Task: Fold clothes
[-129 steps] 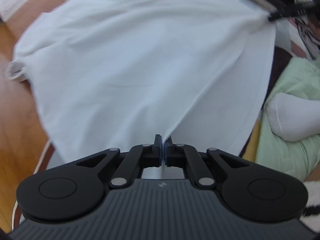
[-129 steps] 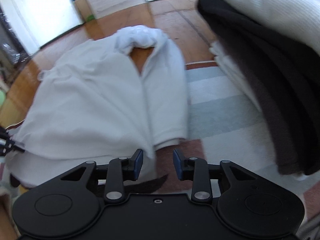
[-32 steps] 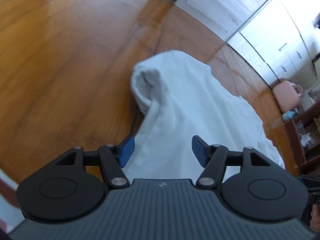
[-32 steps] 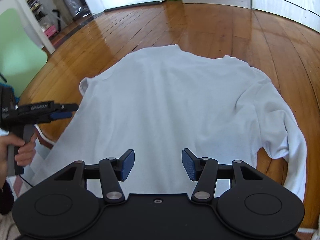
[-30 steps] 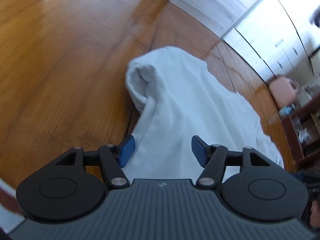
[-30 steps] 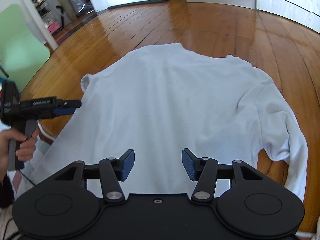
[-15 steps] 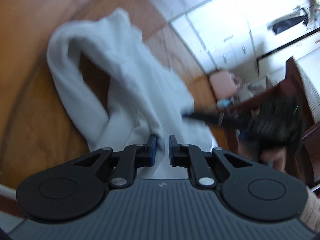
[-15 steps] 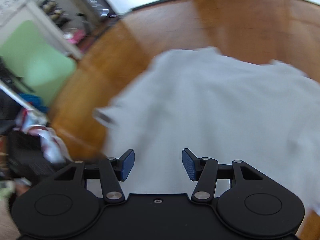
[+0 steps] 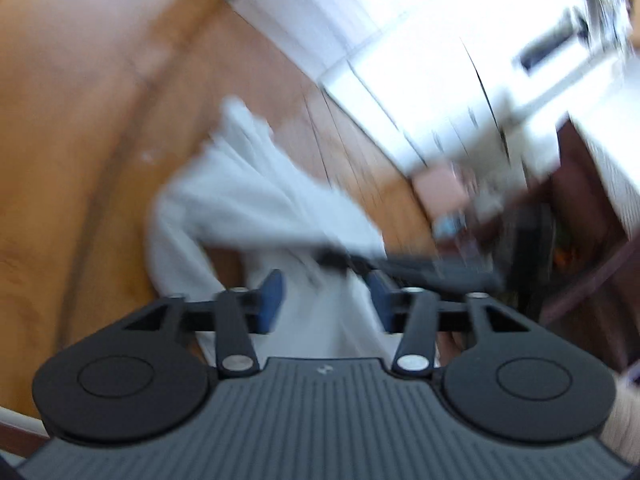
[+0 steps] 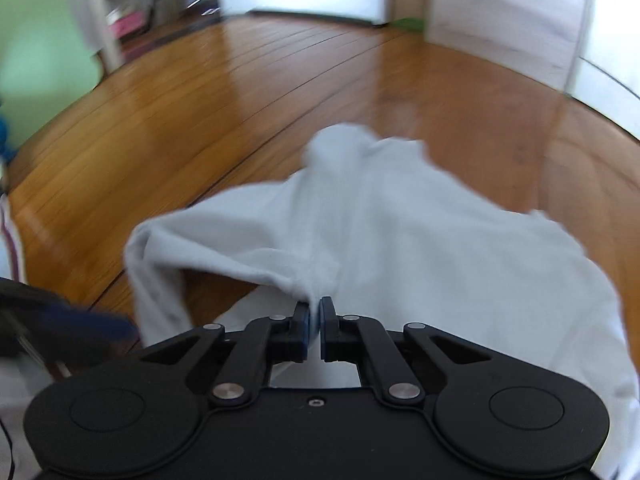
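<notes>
A white long-sleeved shirt (image 10: 400,232) lies on the wooden floor, its near part lifted and bunched. My right gripper (image 10: 316,320) is shut on a fold of that shirt. In the blurred left wrist view the white shirt (image 9: 256,200) trails away over the floor, one sleeve looping to the left. My left gripper (image 9: 326,300) hangs open over the cloth, nothing between its blue pads. The right gripper (image 9: 404,266) shows there as a dark bar pinching the fabric just ahead. The left gripper (image 10: 80,320) appears as a dark blur at the right wrist view's left edge.
Wooden floor (image 10: 280,92) stretches ahead. White cabinets (image 9: 400,60) line the far wall, with a pink object (image 9: 438,188) and dark wooden furniture (image 9: 580,240) to the right. A green surface (image 10: 36,60) and a striped rug edge (image 10: 10,236) sit at the left.
My right gripper went from open to shut on the shirt and raised a fold. My left gripper, nearly shut half a second ago, has opened. Both cameras swung sharply.
</notes>
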The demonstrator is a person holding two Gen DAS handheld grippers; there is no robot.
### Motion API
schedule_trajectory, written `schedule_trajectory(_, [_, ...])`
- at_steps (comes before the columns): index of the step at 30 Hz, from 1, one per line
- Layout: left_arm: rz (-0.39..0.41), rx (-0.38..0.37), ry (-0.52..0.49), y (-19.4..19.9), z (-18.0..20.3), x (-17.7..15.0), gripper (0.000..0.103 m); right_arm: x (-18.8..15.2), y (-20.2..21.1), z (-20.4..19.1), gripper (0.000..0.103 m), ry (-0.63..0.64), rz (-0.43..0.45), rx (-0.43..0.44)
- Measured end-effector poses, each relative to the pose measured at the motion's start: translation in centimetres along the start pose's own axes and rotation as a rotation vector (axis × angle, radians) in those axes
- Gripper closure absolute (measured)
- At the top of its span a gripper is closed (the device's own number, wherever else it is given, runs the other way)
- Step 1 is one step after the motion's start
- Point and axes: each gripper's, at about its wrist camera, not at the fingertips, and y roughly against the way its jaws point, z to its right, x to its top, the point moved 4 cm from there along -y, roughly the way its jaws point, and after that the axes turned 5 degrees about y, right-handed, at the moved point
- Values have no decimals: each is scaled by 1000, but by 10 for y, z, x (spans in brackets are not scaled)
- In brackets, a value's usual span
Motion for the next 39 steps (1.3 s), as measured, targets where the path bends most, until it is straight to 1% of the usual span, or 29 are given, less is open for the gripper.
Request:
schedule_trajectory(1, [15, 36, 10, 1, -6, 4, 52, -2, 3, 5, 99, -14, 6, -22])
schedule_trajectory(3, [12, 89, 20, 1, -12, 4, 54, -6, 7, 10, 99, -40, -7, -40])
schedule_trajectory(5, [-12, 82, 24, -3, -10, 1, 54, -13, 13, 11, 96, -48, -17, -63])
schedule_trajectory(6, [-27, 97, -2, -7, -7, -2, 54, -15, 18, 8, 95, -50, -18, -85])
schedule_trajectory(7, [-36, 129, -47, -11, -2, -5, 52, -17, 24, 4, 90, -45, -13, -109])
schedule_trajectory(8, [-46, 170, -95, -16, 1, -8, 52, -19, 31, 3, 76, -40, -8, -128])
schedule_trajectory(9, [-59, 221, -148, -22, 3, -12, 52, -22, 37, 3, 70, -39, -4, -144])
schedule_trajectory(10, [-71, 261, -178, -27, 3, -14, 52, -26, 43, 4, 66, -47, -3, -146])
schedule_trajectory(12, [-92, 315, -186, -39, -3, -16, 52, -39, 55, 14, 66, -94, -12, -117])
schedule_trajectory(13, [-103, 330, -170, -43, -8, -16, 51, -47, 60, 18, 66, -130, -22, -103])
schedule_trajectory(14, [-99, 319, -122, -43, -16, -14, 49, -54, 63, 23, 66, -163, -30, -92])
schedule_trajectory(15, [-80, 293, -65, -42, -24, -11, 46, -62, 66, 26, 66, -187, -35, -87])
schedule_trajectory(17, [-39, 258, 71, -39, -39, -3, 46, -81, 73, 33, 66, -222, -41, -85])
schedule_trajectory(18, [-41, 252, 101, -41, -43, 1, 48, -89, 75, 36, 66, -238, -41, -86])
schedule_trajectory(19, [-69, 255, 84, -46, -42, 3, 54, -96, 77, 40, 66, -250, -38, -90])
schedule_trajectory(20, [-96, 258, 68, -51, -42, 5, 86, -104, 78, 43, 66, -262, -38, -95])
schedule_trajectory(21, [-129, 294, 10, -57, -38, 7, 95, -111, 78, 46, 65, -273, -40, -103])
schedule_trajectory(22, [-145, 349, -75, -58, -31, 8, 95, -117, 77, 50, 65, -282, -44, -111])
schedule_trajectory(25, [-111, 449, -250, -48, -10, 23, 95, -131, 74, 61, 65, -283, -67, -140])
schedule_trajectory(29, [47, 624, -459, -2, 0, 84, 95, -144, 65, 74, 65, -236, -120, -217])
schedule_trajectory(30, [86, 671, -500, 8, 0, 102, 95, -147, 64, 77, 64, -225, -127, -226])
schedule_trajectory(32, [165, 767, -559, 24, -4, 139, 95, -149, 65, 80, 64, -207, -126, -223])
schedule_trajectory(34, [242, 861, -622, 39, -10, 173, 94, -150, 64, 82, 64, -174, -129, -245])
schedule_trajectory(35, [256, 891, -649, 42, -15, 185, 93, -151, 63, 82, 64, -158, -123, -250])
schedule_trajectory(36, [256, 906, -675, 43, -20, 196, 91, -152, 63, 82, 64, -142, -117, -254])
schedule_trajectory(37, [244, 927, -701, 41, -27, 205, 83, -152, 62, 82, 64, -135, -112, -257])
schedule_trajectory(38, [218, 968, -731, 37, -36, 210, 69, -152, 62, 83, 64, -137, -111, -258])
schedule_trajectory(39, [192, 1024, -764, 34, -45, 214, 61, -153, 62, 83, 64, -137, -111, -259])
